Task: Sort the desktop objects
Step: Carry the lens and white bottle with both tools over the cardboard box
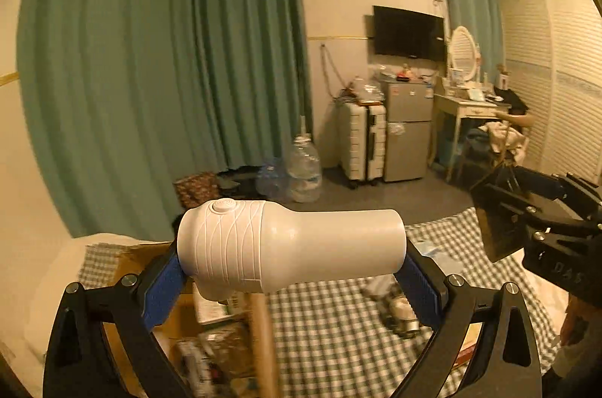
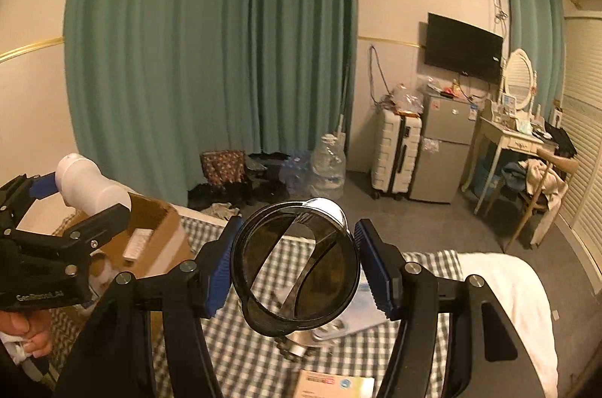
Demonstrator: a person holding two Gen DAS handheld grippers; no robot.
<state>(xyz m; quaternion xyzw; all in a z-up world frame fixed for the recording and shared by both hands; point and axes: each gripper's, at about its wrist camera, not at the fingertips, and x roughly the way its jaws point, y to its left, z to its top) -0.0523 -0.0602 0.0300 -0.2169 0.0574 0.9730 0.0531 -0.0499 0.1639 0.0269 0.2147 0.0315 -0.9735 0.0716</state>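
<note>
2 tongs are seen, each loaded with 1 object. The left tongs are closed on a white plastic bottle-shaped object, which is held crosswise between the blue ribbed pads, its wider end against the left pad and its narrower cylindrical end against the right pad. Its wide end is embossed with thin crossing lines and topped by 1 round button with concentric rings; the rest is smooth and matte. In the right wrist view the same white object is seen raised above 1 open cardboard box.

The right tongs are clamped on 1 dark, translucent round piece (smoked plastic, ring-shaped, with a curved band crossing its middle), gripped at its rim between the 2 blue pads. In the left wrist view the right tongs are shown at the far right, with the dark piece seen edge-on.

Beneath both, a green-and-white checked cloth is spread over a bed, with blurred small items lying on it. 1 white folded towel is laid at the right edge.
</note>
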